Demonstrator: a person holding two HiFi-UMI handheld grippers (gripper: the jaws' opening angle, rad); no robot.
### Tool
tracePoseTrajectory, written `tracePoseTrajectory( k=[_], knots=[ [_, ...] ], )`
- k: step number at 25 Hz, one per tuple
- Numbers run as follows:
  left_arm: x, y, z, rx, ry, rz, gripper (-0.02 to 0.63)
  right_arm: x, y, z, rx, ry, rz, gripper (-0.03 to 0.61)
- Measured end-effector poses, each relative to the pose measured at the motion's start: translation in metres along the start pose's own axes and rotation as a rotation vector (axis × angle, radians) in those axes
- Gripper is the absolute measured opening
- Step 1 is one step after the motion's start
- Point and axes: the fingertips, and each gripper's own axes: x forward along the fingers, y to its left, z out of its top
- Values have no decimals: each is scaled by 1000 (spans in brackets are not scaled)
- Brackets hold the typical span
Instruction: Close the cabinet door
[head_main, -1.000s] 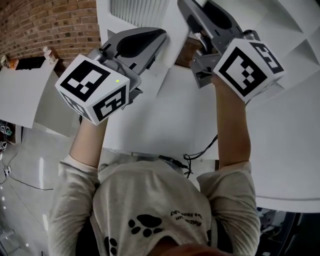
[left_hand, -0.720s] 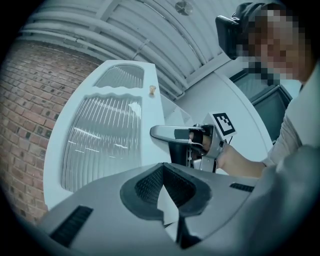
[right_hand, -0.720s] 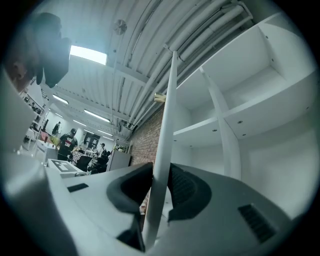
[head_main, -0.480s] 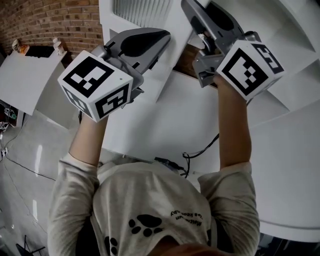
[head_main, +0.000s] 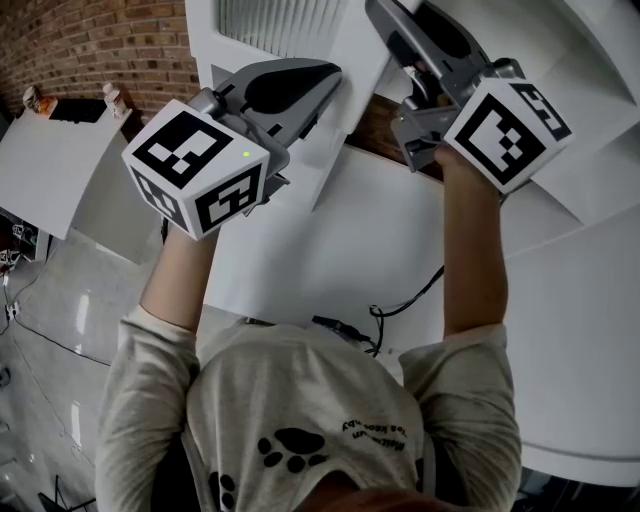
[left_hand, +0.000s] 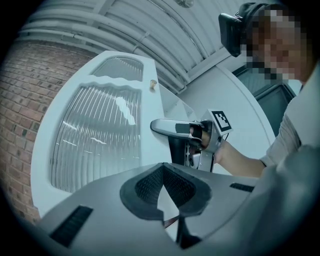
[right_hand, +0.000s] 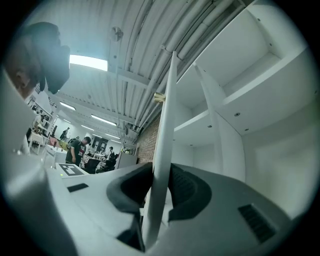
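The right tool clamps the cabinet door by its edge, probably to swing it closed (left tool clenched, empty).

The grey left gripper and right gripper carry white black-marked cubes; the beige shirt shows black paw prints.

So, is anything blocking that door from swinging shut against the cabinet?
Nothing visible sits in the cabinet or in the gap. The only obstacle is the right tool itself. It is clamped on the edge of the door, so its inner jaw would likely meet the cabinet first.
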Motion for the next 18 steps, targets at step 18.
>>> tracePoseTrajectory(
  k=[18],
  knots=[
    [45, 23, -15, -7, 38, -57, 9, 3, -34, -4, 15, -7, 68, 101]
  ],
)
